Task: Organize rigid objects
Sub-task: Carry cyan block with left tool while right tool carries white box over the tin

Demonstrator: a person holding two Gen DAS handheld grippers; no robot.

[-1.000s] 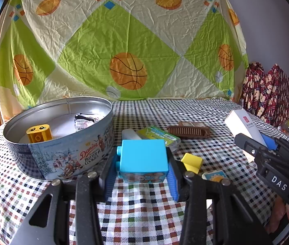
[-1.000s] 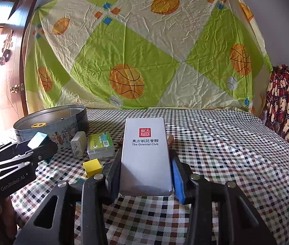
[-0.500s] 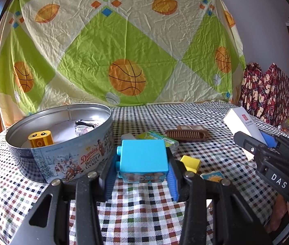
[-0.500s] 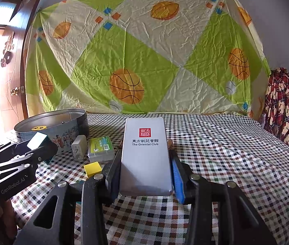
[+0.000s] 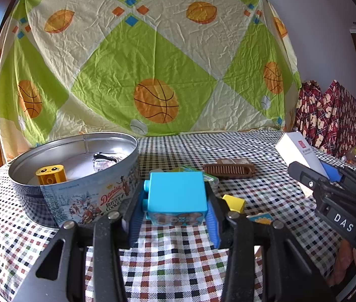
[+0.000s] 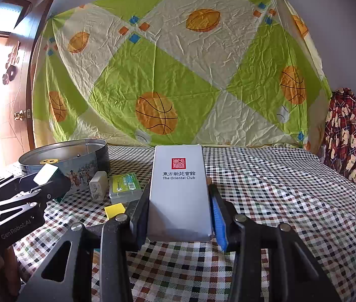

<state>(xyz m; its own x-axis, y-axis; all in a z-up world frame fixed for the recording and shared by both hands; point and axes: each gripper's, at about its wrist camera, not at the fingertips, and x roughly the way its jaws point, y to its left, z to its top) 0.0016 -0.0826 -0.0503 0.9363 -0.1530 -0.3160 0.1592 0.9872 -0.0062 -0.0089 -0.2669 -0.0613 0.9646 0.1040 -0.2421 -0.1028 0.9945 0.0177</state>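
My left gripper is shut on a blue toy block, held just above the checked cloth and right of the round cookie tin. Inside the tin lie a yellow face block and a small dark-and-clear item. My right gripper is shut on a white box printed "The Oriental Club". From the left wrist view that box and the right gripper show at the right. In the right wrist view the left gripper sits beside the tin.
On the cloth lie a brown comb-like piece, a yellow block, a picture tile, a white plug adapter and a green-labelled case. A patterned sheet hangs behind; red plaid fabric is at right.
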